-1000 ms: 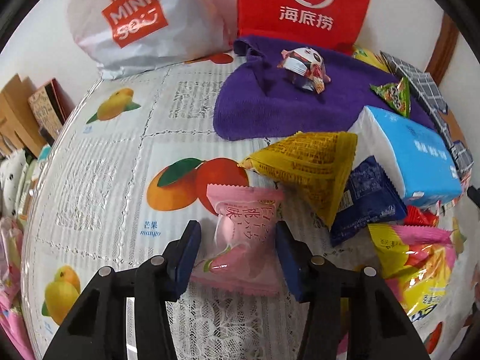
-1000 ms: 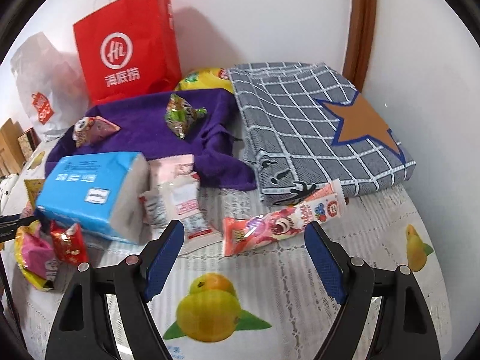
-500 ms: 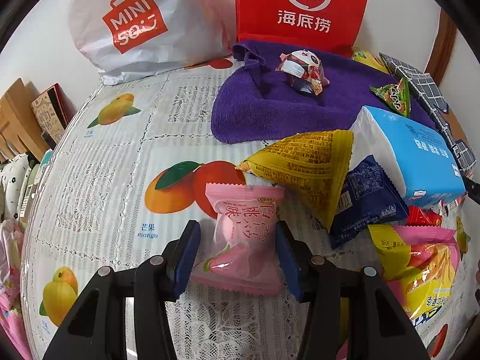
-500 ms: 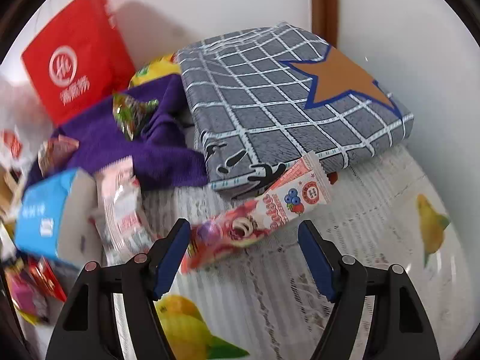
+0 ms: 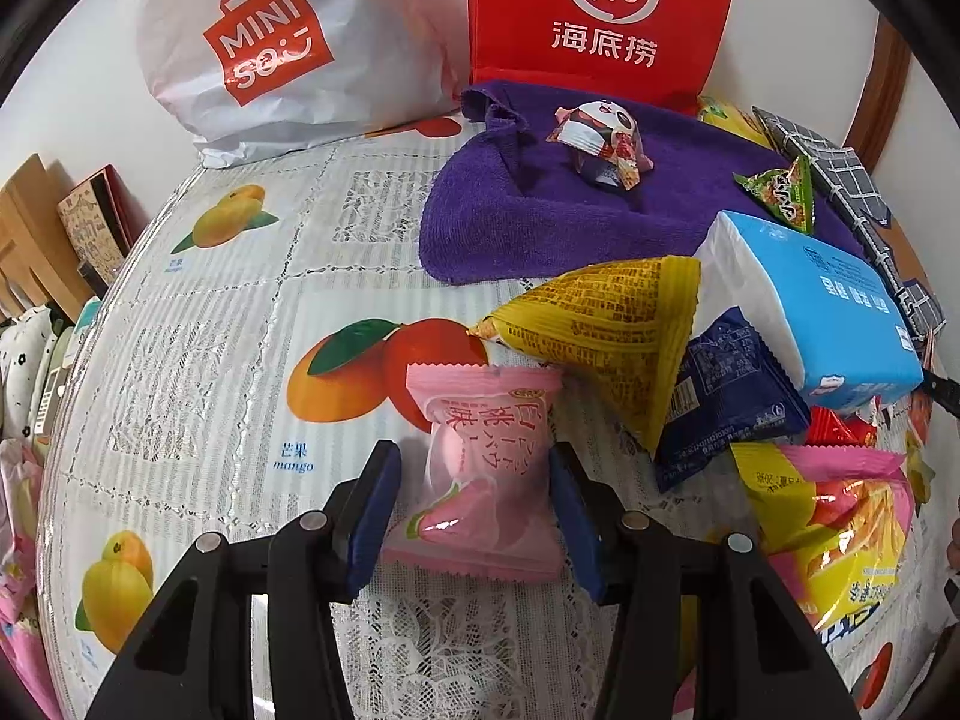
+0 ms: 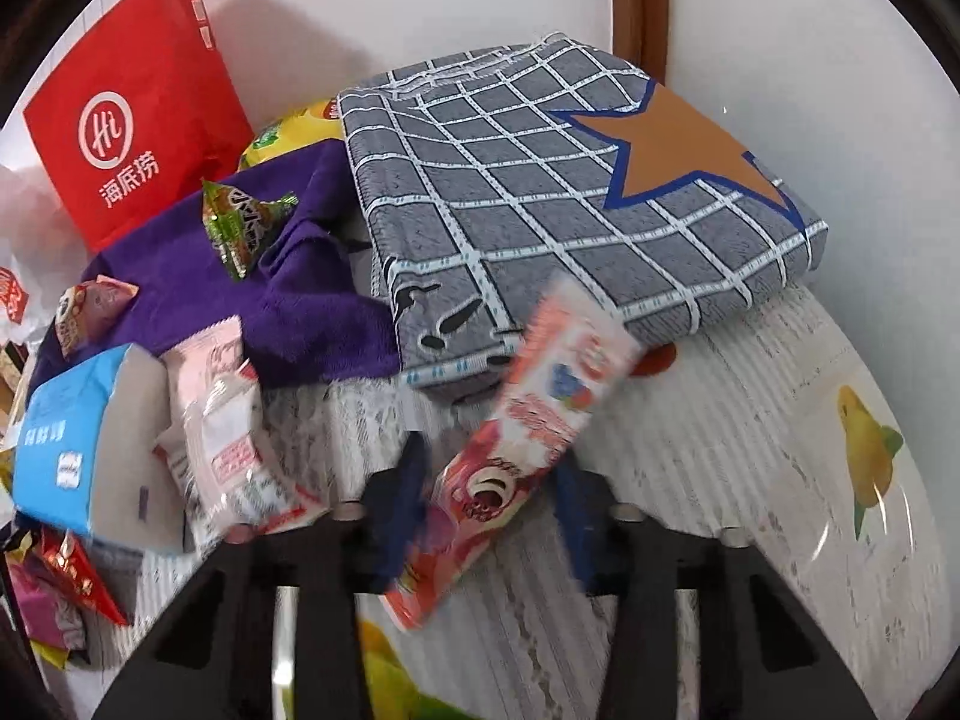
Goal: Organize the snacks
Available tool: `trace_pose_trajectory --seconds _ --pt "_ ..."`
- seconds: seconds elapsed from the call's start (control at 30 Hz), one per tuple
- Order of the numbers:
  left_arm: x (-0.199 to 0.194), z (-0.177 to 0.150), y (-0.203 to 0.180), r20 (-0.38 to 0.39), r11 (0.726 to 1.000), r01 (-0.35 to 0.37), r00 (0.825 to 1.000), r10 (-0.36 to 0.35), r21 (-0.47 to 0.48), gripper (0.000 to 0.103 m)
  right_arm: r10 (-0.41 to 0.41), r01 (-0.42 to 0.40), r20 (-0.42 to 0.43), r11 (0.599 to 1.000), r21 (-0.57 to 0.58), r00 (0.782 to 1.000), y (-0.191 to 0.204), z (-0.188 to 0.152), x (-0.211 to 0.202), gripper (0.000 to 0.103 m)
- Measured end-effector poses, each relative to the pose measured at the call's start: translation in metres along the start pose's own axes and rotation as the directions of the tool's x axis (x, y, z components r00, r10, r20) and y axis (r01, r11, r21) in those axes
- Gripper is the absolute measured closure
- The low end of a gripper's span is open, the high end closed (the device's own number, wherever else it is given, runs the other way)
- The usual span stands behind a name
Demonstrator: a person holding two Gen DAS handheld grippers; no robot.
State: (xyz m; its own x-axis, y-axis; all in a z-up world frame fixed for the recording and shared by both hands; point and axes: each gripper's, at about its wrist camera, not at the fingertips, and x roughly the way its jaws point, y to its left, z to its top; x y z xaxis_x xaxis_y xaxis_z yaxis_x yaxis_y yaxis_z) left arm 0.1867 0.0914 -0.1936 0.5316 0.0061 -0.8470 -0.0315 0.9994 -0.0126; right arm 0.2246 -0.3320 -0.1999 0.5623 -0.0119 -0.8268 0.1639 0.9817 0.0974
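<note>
My left gripper [image 5: 474,498] straddles a pink peach snack packet [image 5: 483,468] lying on the fruit-print tablecloth [image 5: 198,372]; its blue pads sit close on both sides, the left one a little apart from the packet. My right gripper [image 6: 489,510] has narrowed around a long red-and-white strawberry snack stick [image 6: 522,432], which lies tilted between the blurred fingers. A purple towel [image 5: 540,216] carries a panda candy [image 5: 600,141] and a green triangle snack [image 5: 780,195].
A yellow pyramid packet [image 5: 606,330], a blue packet [image 5: 726,402], a blue tissue pack [image 5: 828,312] and mixed snacks crowd the right. A red paper bag [image 5: 600,18] and a white bag [image 5: 282,42] stand at the back wall. A grey checked cloth [image 6: 570,198] lies folded.
My right gripper moved forward onto the strawberry stick and its fingers closed in around it. My left gripper stayed around the pink packet, almost unmoved.
</note>
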Motion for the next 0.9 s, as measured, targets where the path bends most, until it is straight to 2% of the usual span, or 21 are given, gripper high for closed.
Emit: trace_pose_trajectory --seconds 0.17,0.3,0.47,0.6,0.73,0.9 --pt "-0.005 -0.006 0.003 -0.004 1.0 0.027 1.0 -0.027 -0.014 0.057 0.055 -0.056 -0.02 0.998 -0.026 0.998 0.006 -0.013 -0.021 0.082" --pt "-0.012 -0.014 0.005 -0.009 0.998 0.053 0.999 -0.053 -0.027 0.057 0.103 -0.104 -0.021 0.992 -0.071 0.994 0.021 -0.024 -0.041 0.082" --pt "-0.02 -0.023 0.003 -0.002 0.997 0.067 0.998 -0.068 -0.041 0.057 0.201 -0.204 -0.035 0.967 -0.152 0.979 0.051 -0.042 -0.06 0.083" --pt "-0.027 -0.029 0.001 0.01 0.996 0.077 0.997 -0.077 -0.041 0.059 0.206 -0.213 -0.057 0.945 -0.25 0.977 0.079 -0.06 -0.057 0.082" --pt "-0.027 -0.035 0.001 0.003 0.995 0.085 0.996 -0.085 -0.044 0.059 0.167 -0.183 -0.077 0.929 -0.321 0.983 0.096 -0.075 -0.046 0.082" --pt "-0.025 -0.04 0.0 0.006 0.997 0.072 0.997 -0.072 -0.039 0.059 0.141 -0.133 -0.001 0.932 -0.336 0.99 0.099 -0.087 -0.046 0.08"
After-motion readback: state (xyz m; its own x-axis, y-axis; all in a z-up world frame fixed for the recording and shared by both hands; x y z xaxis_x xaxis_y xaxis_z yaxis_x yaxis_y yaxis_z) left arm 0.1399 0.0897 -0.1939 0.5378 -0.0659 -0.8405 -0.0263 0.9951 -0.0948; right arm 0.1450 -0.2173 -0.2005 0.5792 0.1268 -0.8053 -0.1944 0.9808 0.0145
